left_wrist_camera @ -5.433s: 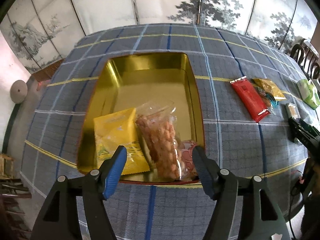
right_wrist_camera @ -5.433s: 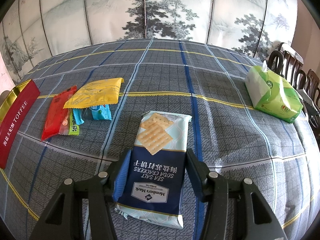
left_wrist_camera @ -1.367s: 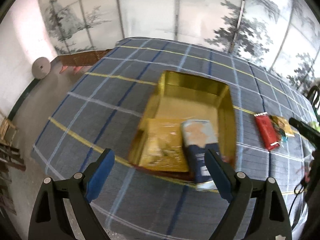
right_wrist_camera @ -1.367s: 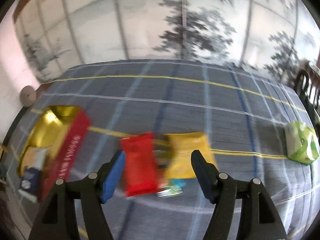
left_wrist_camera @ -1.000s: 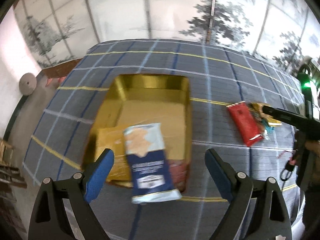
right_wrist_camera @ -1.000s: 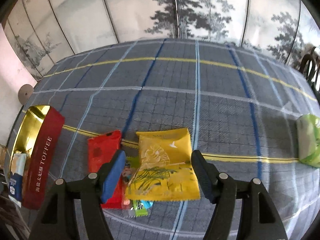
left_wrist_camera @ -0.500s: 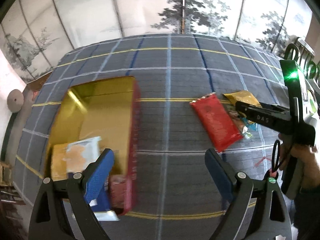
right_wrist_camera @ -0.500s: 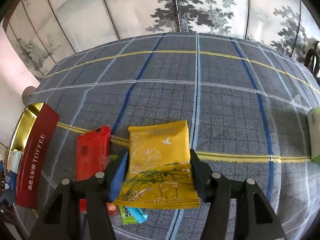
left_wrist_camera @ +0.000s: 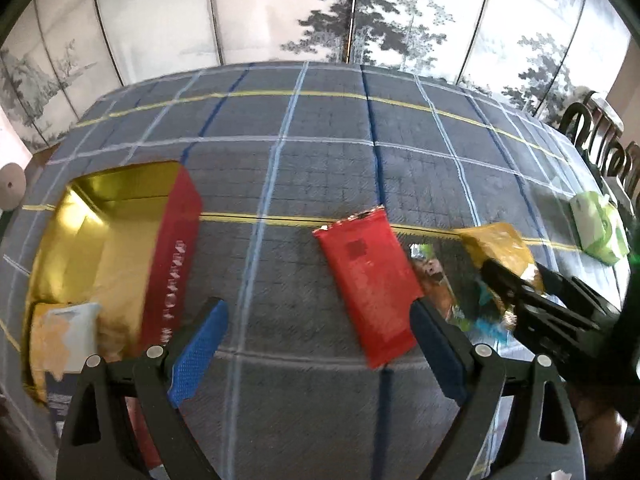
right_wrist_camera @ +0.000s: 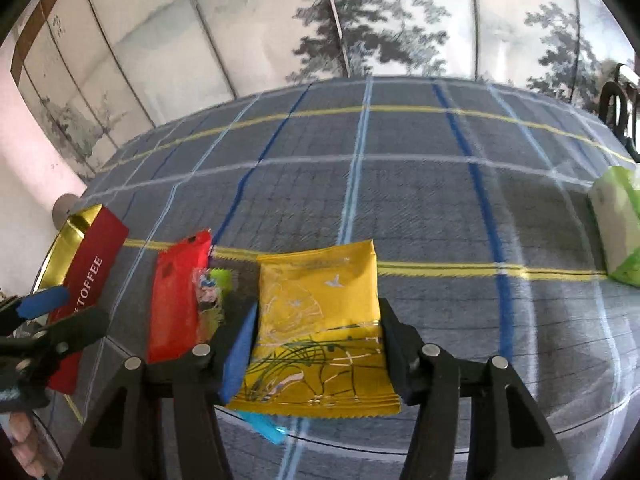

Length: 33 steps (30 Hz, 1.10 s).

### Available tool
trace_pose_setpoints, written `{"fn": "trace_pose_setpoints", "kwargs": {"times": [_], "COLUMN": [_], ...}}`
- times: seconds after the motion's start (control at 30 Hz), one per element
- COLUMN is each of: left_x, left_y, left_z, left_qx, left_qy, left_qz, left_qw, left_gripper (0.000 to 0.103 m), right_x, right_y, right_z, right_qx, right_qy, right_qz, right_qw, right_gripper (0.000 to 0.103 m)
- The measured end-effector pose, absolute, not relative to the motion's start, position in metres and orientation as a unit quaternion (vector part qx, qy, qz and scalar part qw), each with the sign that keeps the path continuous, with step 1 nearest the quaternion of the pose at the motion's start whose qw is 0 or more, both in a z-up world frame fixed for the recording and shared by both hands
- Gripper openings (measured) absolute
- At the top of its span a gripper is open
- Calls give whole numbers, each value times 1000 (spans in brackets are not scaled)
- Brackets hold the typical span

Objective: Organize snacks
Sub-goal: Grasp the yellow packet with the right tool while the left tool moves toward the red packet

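Midway through the sorting, the red toffee tin (left_wrist_camera: 176,256) stood open at the left of the plaid tablecloth (left_wrist_camera: 320,152), already holding a cracker pack (left_wrist_camera: 66,332) and a yellow sachet beneath it, both blurred; the job looked roughly half done, for four or so snacks lay outside the tin; the red packet (left_wrist_camera: 366,280), the yellow packet (right_wrist_camera: 320,320) and a small clutch of wrapped sweets (right_wrist_camera: 210,296) between them were still on the cloth, well apart from the tin.

The right gripper (right_wrist_camera: 316,344) had its jaws drawn in against both side edges of the yellow packet, apparently clasping it, though whether it was lifted off the cloth could not be told; the left gripper (left_wrist_camera: 316,340) hung spread wide and empty over bare cloth between the tin and the red packet, with that packet's near corner just beside its right finger.

The left wrist view alone showed the inside of the tin and what was packed there; it caught the yellow packet only partly, behind the other tool's black body; the right wrist view alone showed the grip on that packet plainly, a blue wrapper (right_wrist_camera: 260,424) poking out under its near edge, and the word TOFFEE on the tin's wall; a green tissue pack (right_wrist_camera: 618,232) lay at the far right in both views, probably no part of the task.
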<state>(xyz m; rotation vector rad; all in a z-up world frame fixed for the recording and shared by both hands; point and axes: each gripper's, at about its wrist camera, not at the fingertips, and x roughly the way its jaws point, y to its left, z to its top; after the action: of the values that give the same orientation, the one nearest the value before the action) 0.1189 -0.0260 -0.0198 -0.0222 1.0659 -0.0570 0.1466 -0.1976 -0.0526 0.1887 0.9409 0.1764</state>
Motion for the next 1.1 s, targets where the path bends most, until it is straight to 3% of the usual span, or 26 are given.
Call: {"fn": "trace_pose_setpoints", "kwargs": {"times": [0.9,1.1], "left_x": [156,152], "left_y": [-60,-60], "left_z": [-65,-64], "left_qx": [-18,-3], "left_qy": [547,536], "left_qz": [6,2], "left_qw": [837,844], "left_gripper": [90,79], "right_x": [111,113], "right_y": [-258,-255], "right_z": [-63,-63], "right_qx": [84,80], "right_qy": [426,428], "right_qz": [6,4], "right_qw": [901,900], "right_gripper": [58,59]}}
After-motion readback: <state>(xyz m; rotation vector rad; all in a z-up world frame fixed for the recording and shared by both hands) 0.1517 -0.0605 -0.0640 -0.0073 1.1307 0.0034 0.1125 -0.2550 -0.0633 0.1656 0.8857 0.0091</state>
